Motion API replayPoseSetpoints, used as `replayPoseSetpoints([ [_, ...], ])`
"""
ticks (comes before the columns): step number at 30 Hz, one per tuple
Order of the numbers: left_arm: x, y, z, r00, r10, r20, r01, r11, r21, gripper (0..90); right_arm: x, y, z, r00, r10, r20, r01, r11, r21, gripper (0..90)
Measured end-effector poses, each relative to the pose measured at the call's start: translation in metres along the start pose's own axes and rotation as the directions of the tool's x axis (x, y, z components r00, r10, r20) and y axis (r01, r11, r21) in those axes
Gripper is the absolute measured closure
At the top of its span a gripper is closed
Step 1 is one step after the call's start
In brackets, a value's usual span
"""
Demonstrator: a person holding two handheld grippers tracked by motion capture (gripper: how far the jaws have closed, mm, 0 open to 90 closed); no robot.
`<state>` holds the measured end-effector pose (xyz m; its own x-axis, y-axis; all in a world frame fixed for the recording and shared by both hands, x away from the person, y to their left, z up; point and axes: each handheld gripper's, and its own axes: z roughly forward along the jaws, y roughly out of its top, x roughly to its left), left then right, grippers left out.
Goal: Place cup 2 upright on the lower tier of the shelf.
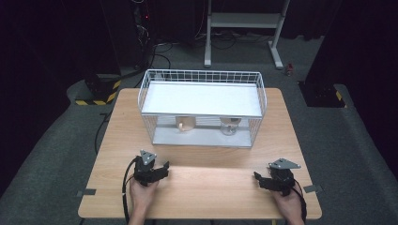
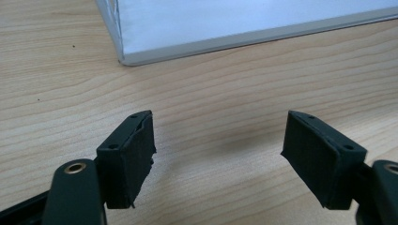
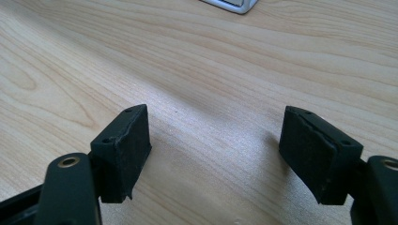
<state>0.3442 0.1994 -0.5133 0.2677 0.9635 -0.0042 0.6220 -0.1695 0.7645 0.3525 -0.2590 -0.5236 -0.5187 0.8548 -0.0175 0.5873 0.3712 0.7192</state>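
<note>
Two grippers rest low on the wooden desk (image 1: 202, 187), both near its front edge. At the left, the left gripper (image 1: 162, 169) has its jaws spread wide with nothing between them. Beyond and between the two stands a white wire basket (image 1: 202, 75), holding two small objects under its shelf. At the right, the right gripper (image 1: 259, 179) is likewise wide and empty.
</note>
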Motion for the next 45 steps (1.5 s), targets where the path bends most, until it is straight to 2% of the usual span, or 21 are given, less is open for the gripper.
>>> replayPoseSetpoints([
  [6,0.001,0.0,0.005,0.9998,-0.017,-0.014,0.017,0.9999,-0.001,25.8,0.0,0.0,0.0,1.0,0.0,0.0,0.0,1.0,0.0,25.0],
  [23,0.006,-0.003,0.016,0.9984,-0.016,-0.054,0.017,0.9995,0.027,25.9,0.0,0.0,0.0,1.0,0.0,0.0,0.0,1.0,0.0,25.0],
  [37,0.007,-0.004,0.018,0.9981,-0.032,-0.053,0.034,0.9989,0.032,25.5,0.0,0.0,0.0,1.0,0.003,0.0,-0.003,1.0,0.001,25.0],
  [45,0.007,-0.004,0.018,0.998,-0.028,-0.057,0.03,0.9991,0.032,25.3,0.0,0.0,0.0,1.0,0.003,0.0,-0.003,1.0,0.001,25.0],
])
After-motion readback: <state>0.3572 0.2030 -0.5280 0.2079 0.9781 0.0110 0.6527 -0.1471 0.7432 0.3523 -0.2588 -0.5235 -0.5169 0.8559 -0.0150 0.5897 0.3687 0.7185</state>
